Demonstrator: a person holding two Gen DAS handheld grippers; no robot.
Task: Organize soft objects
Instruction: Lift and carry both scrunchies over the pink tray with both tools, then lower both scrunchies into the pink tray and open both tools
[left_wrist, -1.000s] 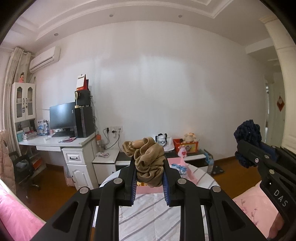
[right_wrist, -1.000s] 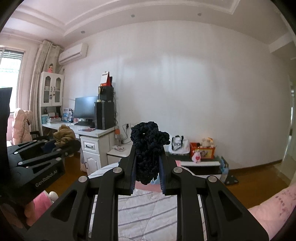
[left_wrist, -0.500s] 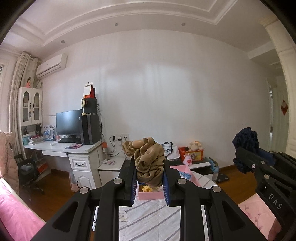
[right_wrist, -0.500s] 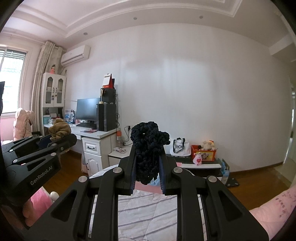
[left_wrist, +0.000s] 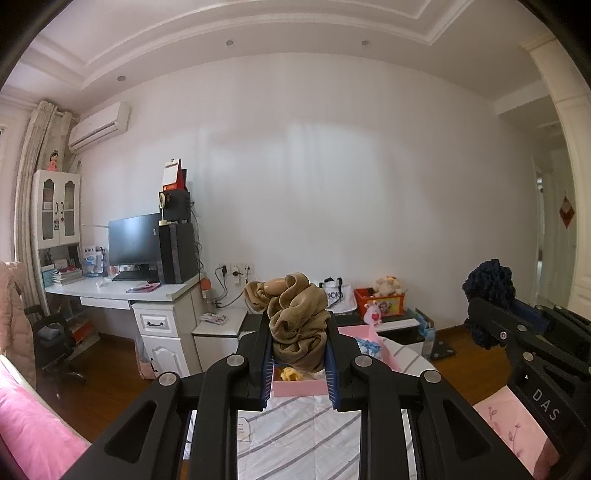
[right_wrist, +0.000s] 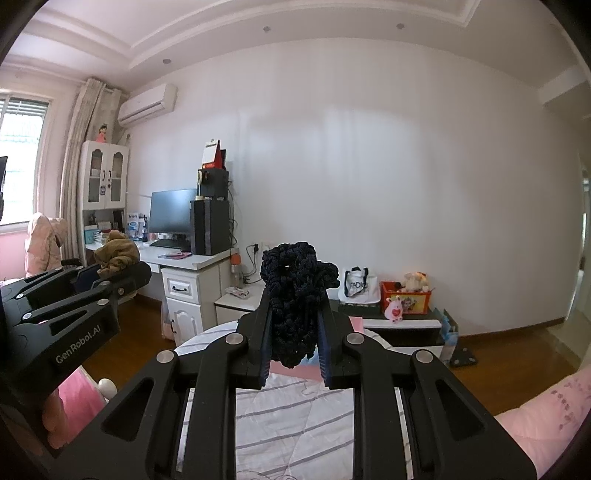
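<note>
Left wrist: tan scrunchie (left_wrist: 297, 325) pinched between left claw (left_wrist: 298, 354) pads (bunched upward).

Home bedroom: pink bedding (left_wrist: 29, 424), computer desk (left_wrist: 122, 290), wall air conditioner (left_wrist: 99, 127).

Bright daylight from the window (right_wrist: 20, 155); sharp frames, fisheye-bent, dark corners.

Open air ahead; pink box (left_wrist: 299, 387) on striped table (left_wrist: 295, 435) below.
</note>
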